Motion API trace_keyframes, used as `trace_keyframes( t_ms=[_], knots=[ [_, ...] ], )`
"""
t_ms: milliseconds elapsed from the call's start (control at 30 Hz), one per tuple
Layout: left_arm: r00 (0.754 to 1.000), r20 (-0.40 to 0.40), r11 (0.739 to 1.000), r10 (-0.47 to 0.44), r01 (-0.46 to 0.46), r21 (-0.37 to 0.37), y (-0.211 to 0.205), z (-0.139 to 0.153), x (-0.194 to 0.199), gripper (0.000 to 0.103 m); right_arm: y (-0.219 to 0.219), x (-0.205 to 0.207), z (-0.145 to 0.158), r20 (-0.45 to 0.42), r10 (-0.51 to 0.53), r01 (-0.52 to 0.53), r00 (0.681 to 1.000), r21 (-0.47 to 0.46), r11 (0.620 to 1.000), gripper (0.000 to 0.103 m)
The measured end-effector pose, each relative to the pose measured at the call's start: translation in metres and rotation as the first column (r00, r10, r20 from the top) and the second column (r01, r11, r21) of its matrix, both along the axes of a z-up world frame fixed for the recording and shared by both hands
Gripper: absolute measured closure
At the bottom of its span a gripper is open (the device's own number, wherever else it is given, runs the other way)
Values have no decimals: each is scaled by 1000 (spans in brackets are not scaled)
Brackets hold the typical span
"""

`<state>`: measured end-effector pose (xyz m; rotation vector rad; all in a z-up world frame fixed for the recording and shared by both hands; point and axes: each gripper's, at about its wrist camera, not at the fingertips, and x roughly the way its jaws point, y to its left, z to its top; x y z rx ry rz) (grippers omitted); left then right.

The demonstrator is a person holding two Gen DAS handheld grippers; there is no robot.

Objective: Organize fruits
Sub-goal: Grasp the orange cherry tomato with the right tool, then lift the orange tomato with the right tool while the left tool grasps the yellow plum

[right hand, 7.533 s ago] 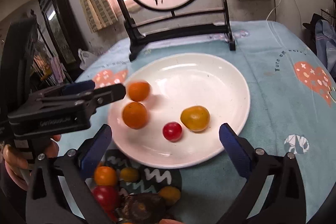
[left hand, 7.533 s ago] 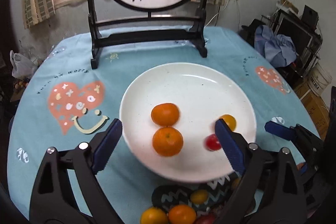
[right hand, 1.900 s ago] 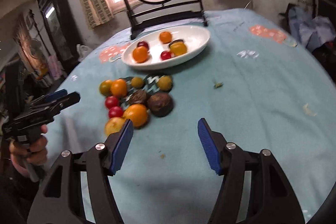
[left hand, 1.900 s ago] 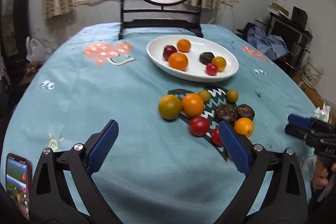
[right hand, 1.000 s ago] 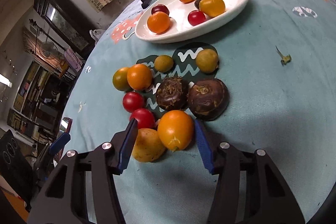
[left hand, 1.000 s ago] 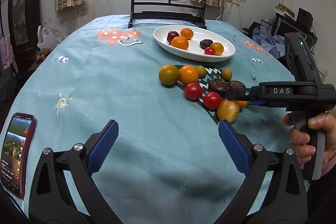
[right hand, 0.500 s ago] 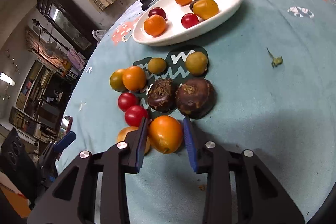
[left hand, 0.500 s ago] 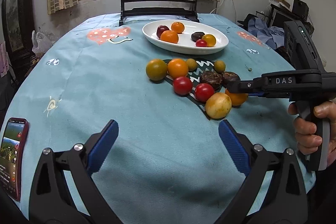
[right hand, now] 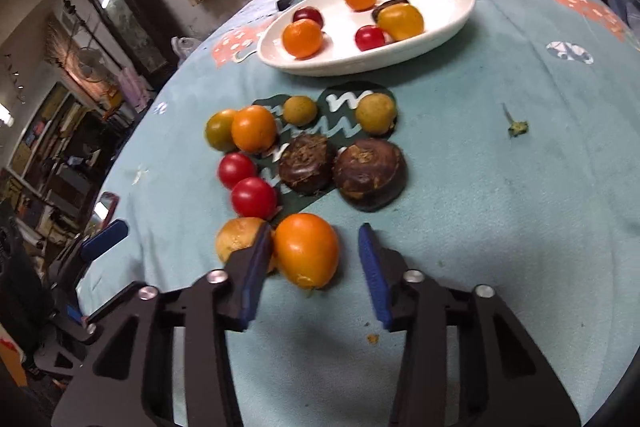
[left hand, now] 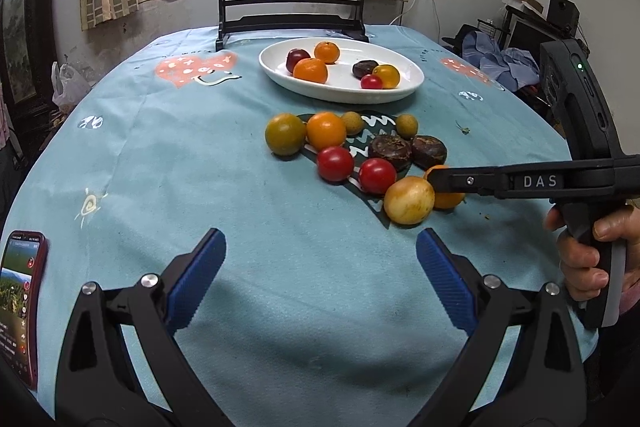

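Note:
Between the narrow jaws of my right gripper (right hand: 314, 255) an orange fruit (right hand: 306, 251) lies on the cloth. The left pad touches it, and a strip of cloth shows between it and the right pad. A yellow fruit (right hand: 236, 239) lies just left of that pad. Several more loose fruits sit beyond them, among them two red tomatoes (right hand: 252, 197) and two dark brown fruits (right hand: 370, 173). The white plate (left hand: 340, 95) further back holds several fruits. My left gripper (left hand: 320, 255) hangs open over bare cloth, short of the yellow fruit (left hand: 408, 199).
A phone (left hand: 22, 307) lies at the table's near left edge. A black-framed round screen (left hand: 292, 23) stands behind the plate. A hand (left hand: 588, 255) holds the right gripper's handle at the right. A small green stem (right hand: 518, 127) lies on the cloth.
The right gripper's jaws have narrowed around the orange fruit since a second ago. The left gripper has stayed almost still, and the fruits have not moved.

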<state>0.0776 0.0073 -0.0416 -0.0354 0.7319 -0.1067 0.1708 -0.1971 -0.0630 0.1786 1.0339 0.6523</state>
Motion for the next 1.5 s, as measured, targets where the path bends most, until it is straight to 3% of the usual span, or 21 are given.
trace_keyframes(
  t_ms=[200,433,600,767,933,1133,1500],
  knots=[
    [998,32,998,-52,51,30,-19,9,2,5,5,0,-5,-19,43,-44,999,-6,999,66],
    [999,14,998,-50,50,44,-25,7,3,5,4,-3,-3,-11,59,-59,998,-23,998,68],
    [998,3,997,-68,68,36,-31,8,12,7,-20,-23,19,95,-25,25,995,2,1000,68],
    [993,-64,995,-96,97,17,-49,2,35,36,-36,-39,33,144,-45,43,988,16,999,68],
    [986,-143,996,-88,92,20,-61,-10,55,39,-45,-47,38,167,-60,56,984,32,998,68],
    [974,-217,997,-66,71,17,-65,-25,68,57,-53,-48,40,174,-68,62,982,41,997,68],
    [976,-212,999,-53,52,-11,-63,-24,72,63,-47,-44,36,161,-60,57,985,22,998,68]
  ],
)
